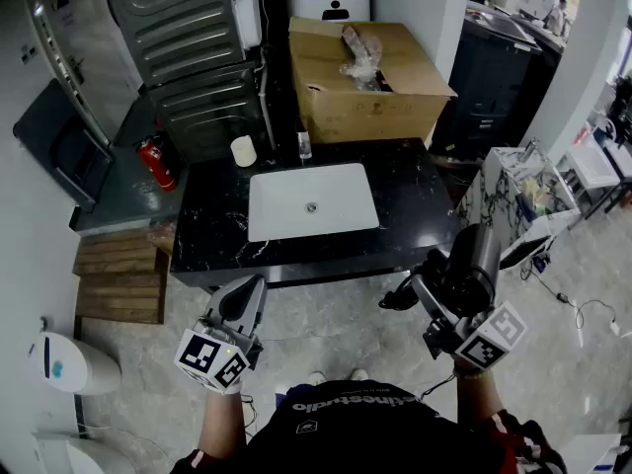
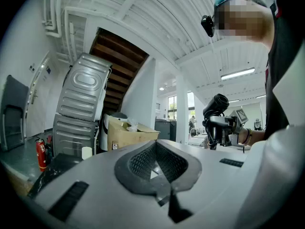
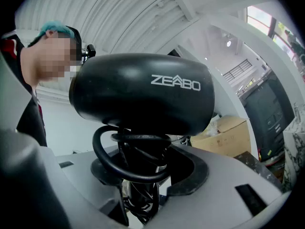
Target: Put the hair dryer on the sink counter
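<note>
Your right tongs (image 1: 442,309) grip wide around the cord-wrapped handle of the hair dryer (image 1: 476,257), body up, just near of the worktop's (image 1: 212,220) right end — probably to land it beside the basin (image 1: 311,200) — while your left tongs (image 1: 249,299) are closed on nothing.

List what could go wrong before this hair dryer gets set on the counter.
1. The right gripper holds the hair dryer by its cord-wrapped handle, so the jaws may slip on the coiled cord.
2. Set down carelessly, it could slide into the white basin off the black counter.
</note>
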Demonstrator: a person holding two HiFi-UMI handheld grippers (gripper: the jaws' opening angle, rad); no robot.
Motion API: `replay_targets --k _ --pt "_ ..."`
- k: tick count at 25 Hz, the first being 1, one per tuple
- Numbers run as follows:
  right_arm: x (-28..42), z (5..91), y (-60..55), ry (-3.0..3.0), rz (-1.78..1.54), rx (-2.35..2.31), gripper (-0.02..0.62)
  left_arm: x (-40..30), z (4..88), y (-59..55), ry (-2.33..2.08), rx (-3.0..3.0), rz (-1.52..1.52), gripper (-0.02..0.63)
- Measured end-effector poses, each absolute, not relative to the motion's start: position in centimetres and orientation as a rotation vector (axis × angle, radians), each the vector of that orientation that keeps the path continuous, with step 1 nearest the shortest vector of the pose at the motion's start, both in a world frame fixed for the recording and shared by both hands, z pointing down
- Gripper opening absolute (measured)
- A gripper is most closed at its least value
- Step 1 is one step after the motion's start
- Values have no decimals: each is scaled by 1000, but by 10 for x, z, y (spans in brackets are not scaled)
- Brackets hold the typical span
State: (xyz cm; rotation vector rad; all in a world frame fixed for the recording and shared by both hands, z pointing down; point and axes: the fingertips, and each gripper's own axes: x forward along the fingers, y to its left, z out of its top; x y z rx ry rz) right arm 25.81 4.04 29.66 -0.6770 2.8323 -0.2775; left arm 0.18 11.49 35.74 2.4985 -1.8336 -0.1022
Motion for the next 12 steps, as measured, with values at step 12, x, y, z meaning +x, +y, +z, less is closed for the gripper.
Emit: replay_targets --k 12 --pt "263 295 40 2834 -268 -673 245 6 357 111 -1825 2498 -116 15"
